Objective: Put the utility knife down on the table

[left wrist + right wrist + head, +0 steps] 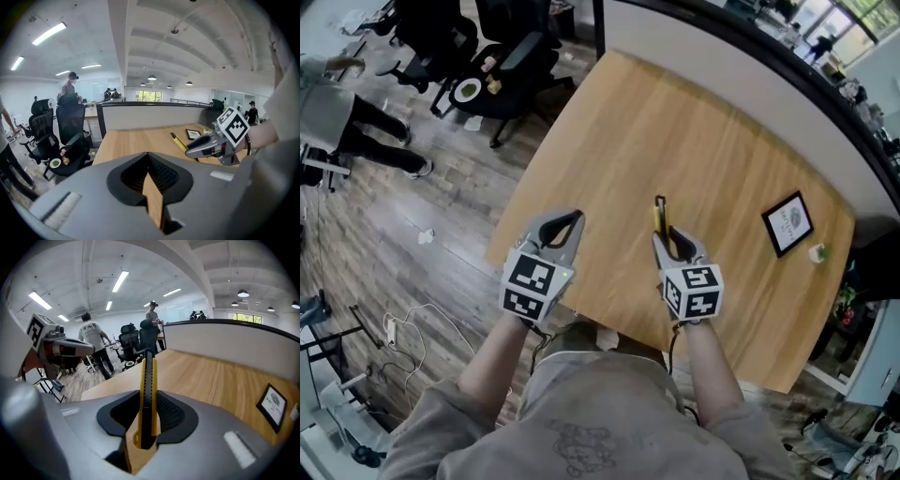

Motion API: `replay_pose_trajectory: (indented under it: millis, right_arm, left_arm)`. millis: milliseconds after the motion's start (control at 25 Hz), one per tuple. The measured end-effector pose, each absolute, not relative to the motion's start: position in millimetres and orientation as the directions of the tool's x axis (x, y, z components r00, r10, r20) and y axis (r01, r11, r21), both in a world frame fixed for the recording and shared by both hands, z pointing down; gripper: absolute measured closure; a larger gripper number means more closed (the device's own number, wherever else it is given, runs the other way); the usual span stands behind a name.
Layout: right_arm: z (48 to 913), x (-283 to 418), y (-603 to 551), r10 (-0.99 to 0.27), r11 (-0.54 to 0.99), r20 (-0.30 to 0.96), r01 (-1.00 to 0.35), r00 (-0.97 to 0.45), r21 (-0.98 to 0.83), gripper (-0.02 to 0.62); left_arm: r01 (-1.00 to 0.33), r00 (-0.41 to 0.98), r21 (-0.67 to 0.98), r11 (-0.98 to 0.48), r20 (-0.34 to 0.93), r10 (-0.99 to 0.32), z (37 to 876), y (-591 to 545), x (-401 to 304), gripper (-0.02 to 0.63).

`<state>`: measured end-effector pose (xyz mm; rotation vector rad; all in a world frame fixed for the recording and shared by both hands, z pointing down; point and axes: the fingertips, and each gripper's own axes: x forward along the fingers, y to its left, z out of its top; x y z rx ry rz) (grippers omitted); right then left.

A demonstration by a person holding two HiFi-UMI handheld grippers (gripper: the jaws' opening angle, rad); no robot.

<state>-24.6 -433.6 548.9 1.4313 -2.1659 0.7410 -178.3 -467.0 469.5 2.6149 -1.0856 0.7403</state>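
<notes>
My right gripper [147, 416] clamps the slim, yellow-and-black plastic utility knife [148, 376] by its tail, the rest jutting ahead. It looks stiff, light and probably slick. My left gripper [150, 176] is closed and empty.

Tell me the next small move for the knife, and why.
Probably lower the right gripper toward the table. Its jaws are shut on the knife, which points forward over the wood and does not seem to rest on it yet, so opening now might drop it.
</notes>
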Motion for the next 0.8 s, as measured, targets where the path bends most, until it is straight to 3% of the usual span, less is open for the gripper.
replay_pose_trajectory:
  millis: [400, 800]
  right_arm:
    - [645.0, -31.0, -445.6, -0.568, 0.255, 0.755, -0.942, -0.327, -0.217, 0.472]
    - [690.3, -38.6, -442.4, -0.505, 0.229, 0.807, -0.949, -0.305, -0.215, 0.471]
  left_arm:
    - [-0.690, 0.589, 0.051, -0.722, 0.618, -0.520, 539.3, -482.9, -185.8, 0.604]
    - [-0.698, 0.574, 0.082, -0.711, 0.657, -0.488, 571.1, -481.6, -200.1, 0.604]
